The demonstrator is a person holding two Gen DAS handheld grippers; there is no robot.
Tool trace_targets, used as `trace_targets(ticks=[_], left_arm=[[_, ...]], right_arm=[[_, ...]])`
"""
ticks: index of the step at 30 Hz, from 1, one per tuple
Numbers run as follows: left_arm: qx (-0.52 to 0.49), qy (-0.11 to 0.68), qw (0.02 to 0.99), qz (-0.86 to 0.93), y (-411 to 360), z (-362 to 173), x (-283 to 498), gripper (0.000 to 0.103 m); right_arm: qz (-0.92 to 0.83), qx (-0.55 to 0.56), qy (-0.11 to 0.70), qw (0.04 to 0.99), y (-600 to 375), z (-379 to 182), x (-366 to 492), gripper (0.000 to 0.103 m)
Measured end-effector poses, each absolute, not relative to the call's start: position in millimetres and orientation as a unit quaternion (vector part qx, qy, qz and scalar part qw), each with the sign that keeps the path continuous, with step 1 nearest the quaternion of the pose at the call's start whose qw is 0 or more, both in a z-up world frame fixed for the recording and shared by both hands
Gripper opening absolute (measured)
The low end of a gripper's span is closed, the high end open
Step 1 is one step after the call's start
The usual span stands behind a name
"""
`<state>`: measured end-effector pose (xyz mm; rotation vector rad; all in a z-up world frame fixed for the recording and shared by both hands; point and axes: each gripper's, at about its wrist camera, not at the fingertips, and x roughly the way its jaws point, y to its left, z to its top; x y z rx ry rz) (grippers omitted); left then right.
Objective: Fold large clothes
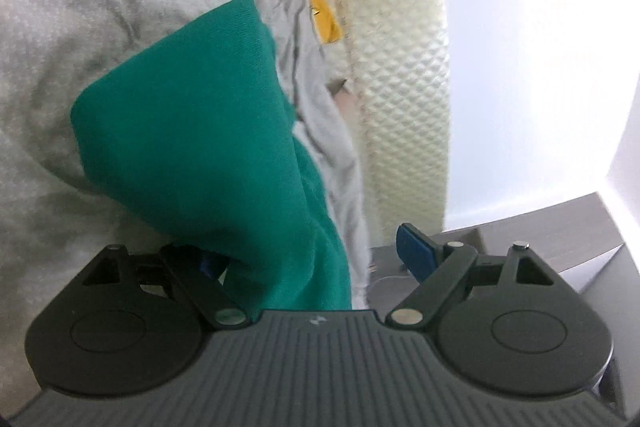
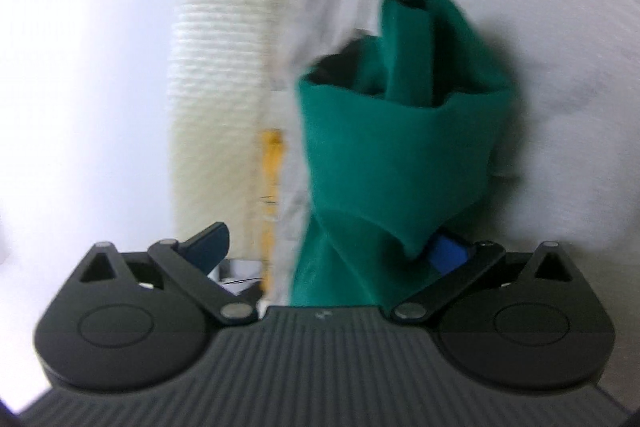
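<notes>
A green garment [image 1: 200, 131] hangs bunched over the grey bed sheet [image 1: 80, 27] in the left wrist view. My left gripper [image 1: 308, 255] stands wide open; the cloth drapes over its left finger and runs down between the fingers, and the blue right fingertip [image 1: 414, 251] is bare. In the right wrist view the same green garment [image 2: 392, 147] is twisted into a loose roll. My right gripper [image 2: 332, 247] is also wide open; the cloth lies over its right blue pad [image 2: 450, 251], and the left fingertip [image 2: 210, 243] is free.
A cream quilted mattress side [image 1: 396, 67] runs along the sheet's edge, with a yellow strip [image 1: 320, 7] beside it. A grey-brown piece of furniture [image 1: 560, 235] stands at the lower right of the left wrist view. A white wall [image 2: 80, 67] is beyond the mattress.
</notes>
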<state>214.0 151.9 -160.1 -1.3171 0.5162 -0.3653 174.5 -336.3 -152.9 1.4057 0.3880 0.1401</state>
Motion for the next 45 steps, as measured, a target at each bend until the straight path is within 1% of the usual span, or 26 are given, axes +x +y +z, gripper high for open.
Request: trace_targets(ticks=[3,5,8,11,15,19,20,22,23,24,25,26,27,28,29,30,32,35,45], left_arm=[[-0.605,0.243,0.742,-0.156,151.2,-163.5,220.5,0.088],[-0.605,0.259,0.739,-0.143,150.8,-168.2,222.0,0.088],[-0.594,0.309,0.735,-0.108,145.1,-177.1,227.9,0.088],[-0.589,0.350,0.723,-0.085,137.8,-187.8,234.2,0.088],[-0.583,0.350,0.728,-0.083,133.3,-187.2,239.7,0.088],[-0.585,0.339,0.733,-0.073,134.2,-188.2,246.4,0.087],[-0.580,0.335,0.739,-0.069,136.3,-186.1,247.4,0.084],[-0.559,0.336,0.755,-0.063,135.7,-181.4,249.8,0.069],[-0.546,0.339,0.763,-0.061,133.9,-177.4,250.7,0.064],[-0.536,0.339,0.771,-0.060,133.6,-173.3,250.1,0.055],[-0.528,0.335,0.778,-0.060,132.6,-168.1,250.5,0.047],[-0.521,0.329,0.785,-0.060,131.8,-162.3,249.2,0.043],[-0.518,0.325,0.789,-0.060,130.9,-156.9,250.7,0.037],[-0.514,0.319,0.794,-0.062,130.8,-152.5,249.8,0.031],[-0.509,0.314,0.799,-0.063,130.5,-147.3,248.9,0.029],[-0.504,0.311,0.803,-0.065,131.2,-143.9,246.0,0.026],[-0.492,0.302,0.814,-0.069,128.4,-138.4,239.7,0.023],[-0.491,0.293,0.817,-0.070,127.5,-130.7,230.1,0.022],[-0.465,0.292,0.832,-0.076,128.8,-92.7,165.9,0.022]], right_arm=[[0.094,0.634,0.150,0.752,-333.0,-145.1,177.3,0.103],[0.080,0.640,0.159,0.748,-331.7,-149.5,177.4,0.103],[0.023,0.655,0.195,0.729,-329.3,-165.2,171.0,0.103],[-0.010,0.623,0.261,0.738,-319.0,-168.2,170.9,0.103],[-0.020,0.580,0.290,0.761,-304.8,-160.9,178.9,0.103],[-0.051,0.559,0.314,0.765,-302.0,-169.1,200.5,0.103],[-0.054,0.555,0.314,0.769,-301.7,-172.2,202.9,0.103],[-0.043,0.547,0.297,0.781,-302.3,-170.8,213.1,0.103],[-0.040,0.546,0.293,0.784,-302.5,-169.7,215.7,0.103],[-0.039,0.548,0.287,0.785,-302.3,-169.3,214.1,0.103],[-0.036,0.549,0.281,0.787,-302.0,-168.3,214.3,0.101],[-0.036,0.545,0.276,0.791,-302.1,-166.8,214.2,0.088],[-0.041,0.538,0.278,0.794,-302.2,-166.0,213.9,0.075],[-0.043,0.537,0.278,0.795,-303.9,-165.3,211.0,0.067],[-0.045,0.539,0.276,0.794,-305.4,-164.9,208.1,0.055],[-0.042,0.542,0.272,0.794,-306.6,-166.0,202.3,0.047],[-0.033,0.537,0.260,0.801,-304.4,-160.9,197.7,0.041],[-0.018,0.517,0.241,0.821,-301.1,-144.0,185.8,0.037],[0.017,0.514,0.226,0.827,-302.5,-107.6,121.5,0.037]])
